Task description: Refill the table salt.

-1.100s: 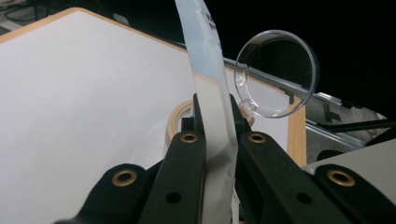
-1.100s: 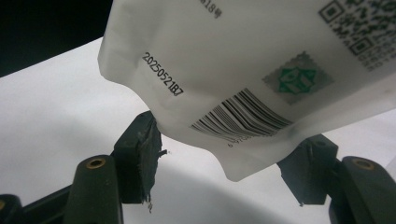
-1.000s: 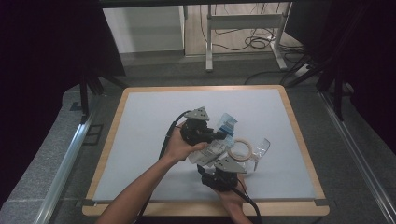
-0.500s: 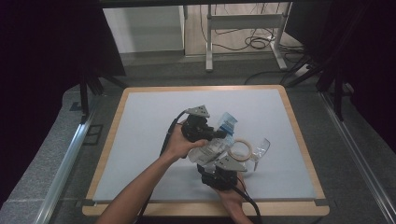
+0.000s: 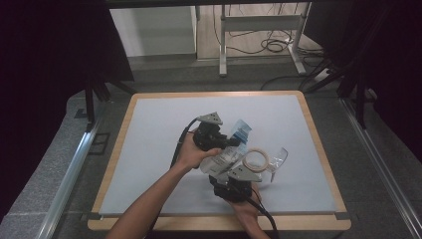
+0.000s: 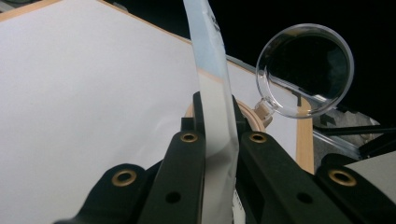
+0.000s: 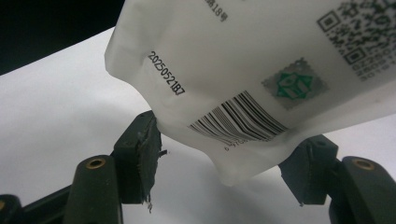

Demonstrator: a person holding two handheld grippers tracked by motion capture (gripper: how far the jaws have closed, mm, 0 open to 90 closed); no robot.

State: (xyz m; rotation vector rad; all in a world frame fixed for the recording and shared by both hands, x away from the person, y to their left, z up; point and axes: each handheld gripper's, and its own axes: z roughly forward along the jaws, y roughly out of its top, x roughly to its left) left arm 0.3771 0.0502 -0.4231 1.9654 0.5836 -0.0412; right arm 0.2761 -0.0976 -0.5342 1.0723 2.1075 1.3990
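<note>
Worktop (image 5: 149, 149): pale sheet in a wooden frame, your forearms coming in from its near edge. Set against a second back, almost nothing has shifted; both hands and the pouch sit where they did, so this reads as a steady hold, not a transfer under way. The white plastic pouch (image 5: 230, 149) hangs in the air above the middle of the worktop, between your two tools; its blue-printed top end points away from you. Just right of it lies a clear round-headed scoop (image 5: 276, 158) on the sheet, with a tan ring (image 5: 258, 158) beside its handle; in the left gripper view the ring peeks out behind the jaws. Left gripper (image 6: 219, 140): jaws clamped tight on the pouch's thin sealed edge, film pinched flat between the pads. Right gripper (image 7: 224, 168): jaws part open, straddling the pouch's lower corner near the barcode (image 7: 243, 116); the left pad touches the film, the right pad stands clear of it, so no true grip there. Judgement: the left carries the load while the right lines up on the corner.
</note>
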